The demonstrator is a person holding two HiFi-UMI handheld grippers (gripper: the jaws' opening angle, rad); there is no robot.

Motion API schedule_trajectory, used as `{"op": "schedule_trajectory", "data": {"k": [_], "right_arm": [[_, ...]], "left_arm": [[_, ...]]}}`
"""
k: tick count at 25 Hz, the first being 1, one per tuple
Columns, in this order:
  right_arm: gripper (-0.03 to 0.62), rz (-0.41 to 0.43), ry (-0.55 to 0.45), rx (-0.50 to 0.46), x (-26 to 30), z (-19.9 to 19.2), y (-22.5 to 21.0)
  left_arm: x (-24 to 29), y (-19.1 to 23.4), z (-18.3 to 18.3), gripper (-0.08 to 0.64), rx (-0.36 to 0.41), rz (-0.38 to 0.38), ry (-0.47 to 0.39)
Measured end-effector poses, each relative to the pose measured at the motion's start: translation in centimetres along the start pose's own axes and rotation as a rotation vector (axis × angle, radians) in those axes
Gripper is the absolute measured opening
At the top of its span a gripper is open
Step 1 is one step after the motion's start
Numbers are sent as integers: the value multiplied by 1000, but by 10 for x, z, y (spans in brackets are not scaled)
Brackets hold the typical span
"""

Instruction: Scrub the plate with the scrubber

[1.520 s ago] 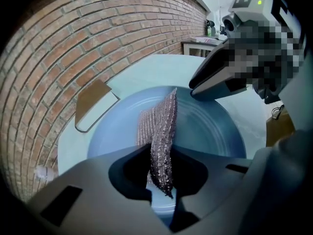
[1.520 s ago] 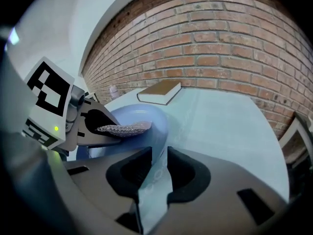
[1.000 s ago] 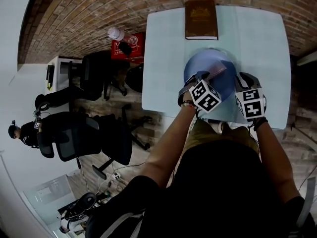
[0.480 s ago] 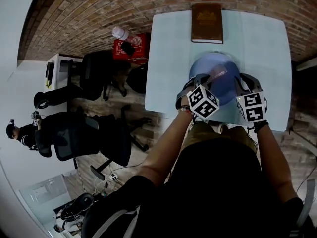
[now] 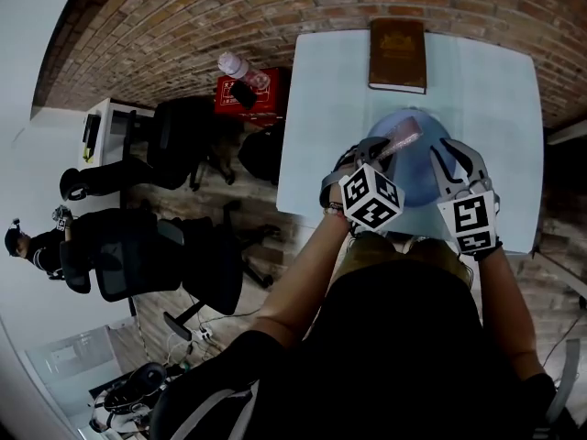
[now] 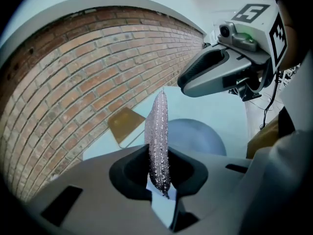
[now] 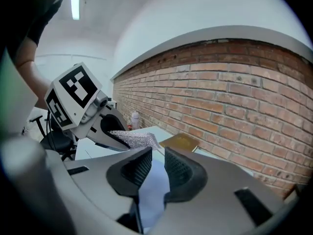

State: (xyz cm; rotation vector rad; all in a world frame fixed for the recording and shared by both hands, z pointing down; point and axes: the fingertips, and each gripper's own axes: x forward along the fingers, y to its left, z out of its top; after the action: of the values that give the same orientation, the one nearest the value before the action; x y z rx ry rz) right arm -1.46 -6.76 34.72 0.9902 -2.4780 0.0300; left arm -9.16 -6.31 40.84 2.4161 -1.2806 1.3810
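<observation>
A round blue plate [image 5: 413, 168] is over the near half of the pale table [image 5: 321, 108]. My right gripper [image 5: 451, 165] is at its right rim, and the plate's blue edge [image 7: 152, 190] runs in between the ribbed pads, so it is shut on the plate. My left gripper [image 5: 378, 154] is shut on a silvery, glittery scrubber [image 5: 402, 141], which lies over the plate's upper left part. In the left gripper view the scrubber [image 6: 159, 131] stands upright out of the jaws, with the plate [image 6: 198, 136] beyond it. The right gripper view shows the scrubber [image 7: 134, 139] beside the plate.
A brown book [image 5: 397, 55] lies at the table's far edge by the brick wall [image 5: 202, 26]. Left of the table are a red box [image 5: 240, 93] with a plastic bottle [image 5: 235, 66], black office chairs [image 5: 156, 255] and a white cabinet [image 5: 105, 131].
The head view has shifted, so the table sits lower and further right in it. Both grippers keep their hold; the left one with the scrubber has edged slightly left over the plate.
</observation>
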Motion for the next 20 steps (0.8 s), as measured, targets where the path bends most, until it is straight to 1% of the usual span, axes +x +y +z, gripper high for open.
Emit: {"op": "schedule_trajectory", "data": {"k": [1, 2, 5, 6, 7, 9, 12, 14, 16, 20], "right_arm": [[95, -17, -21, -9, -1, 7, 0], [95, -37, -44, -10, -2, 14, 0], [94, -88, -114, 46, -7, 39, -4], [94, -101, -135, 64, -10, 48, -5], [94, -114, -156, 74, -13, 58, -7], [94, -138, -193, 74, -19, 78, -8], [94, -168, -247, 77, -27, 106, -10], [94, -180, -278, 65, -31, 122, -10], [94, -193, -315, 52, -36, 136, -10], [94, -217, -431, 65, -49, 170, -10]], "left_arm": [[-6, 6, 4, 72, -14, 13, -27], [-13, 13, 10, 72, -45, 29, -65], [-37, 39, 34, 72, -196, 80, -230], [-46, 46, 44, 72, -232, 91, -286], [-55, 52, 53, 72, -253, 100, -334], [-74, 63, 70, 72, -258, 126, -415], [-105, 82, 92, 72, -239, 172, -503], [-124, 95, 102, 72, -229, 190, -550], [-139, 103, 109, 73, -237, 199, -597], [-168, 114, 118, 72, -231, 241, -672]]}}
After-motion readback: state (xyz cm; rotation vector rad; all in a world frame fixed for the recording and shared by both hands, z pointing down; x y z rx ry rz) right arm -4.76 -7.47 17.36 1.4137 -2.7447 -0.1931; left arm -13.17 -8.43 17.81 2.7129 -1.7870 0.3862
